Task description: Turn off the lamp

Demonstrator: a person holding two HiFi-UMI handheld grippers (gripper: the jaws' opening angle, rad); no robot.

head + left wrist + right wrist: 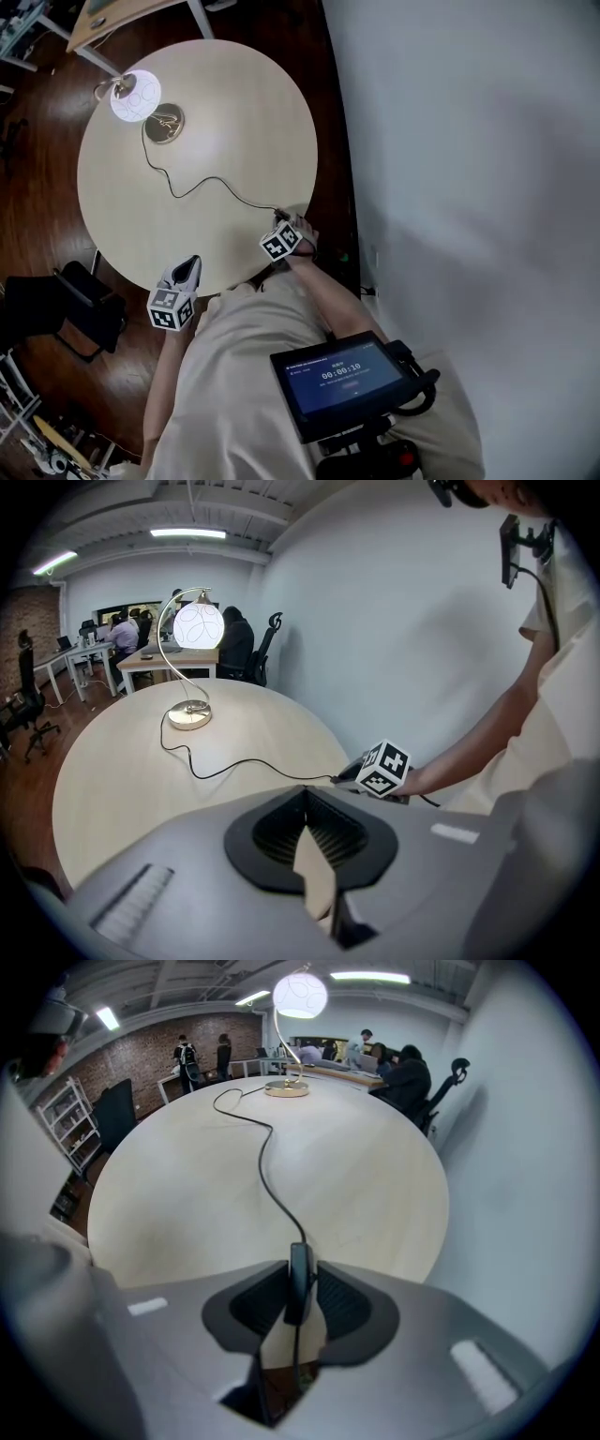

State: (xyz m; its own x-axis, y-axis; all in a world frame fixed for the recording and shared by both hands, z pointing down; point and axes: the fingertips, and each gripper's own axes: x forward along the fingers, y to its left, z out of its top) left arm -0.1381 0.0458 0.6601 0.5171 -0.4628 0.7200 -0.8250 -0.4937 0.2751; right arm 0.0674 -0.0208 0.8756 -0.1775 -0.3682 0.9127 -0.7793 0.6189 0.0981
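Note:
The lamp (136, 96) stands lit at the far left of the round table (234, 112), its white globe (198, 625) on a curved brass stem above a round base (167, 123). Its black cord (202, 183) snakes across the tabletop to my right gripper (281, 217) at the near right edge. In the right gripper view that gripper (300, 1290) is shut on the cord's black inline switch (300, 1279), with the pads against both of its sides. My left gripper (190, 264) hangs over the near table edge with its jaws (305, 803) together and nothing in them.
A white wall runs close along the table's right side. A black chair (66, 305) stands on the dark wood floor at the near left. A timer screen (347, 380) hangs at the person's waist. Desks with seated people (122, 635) lie beyond the lamp.

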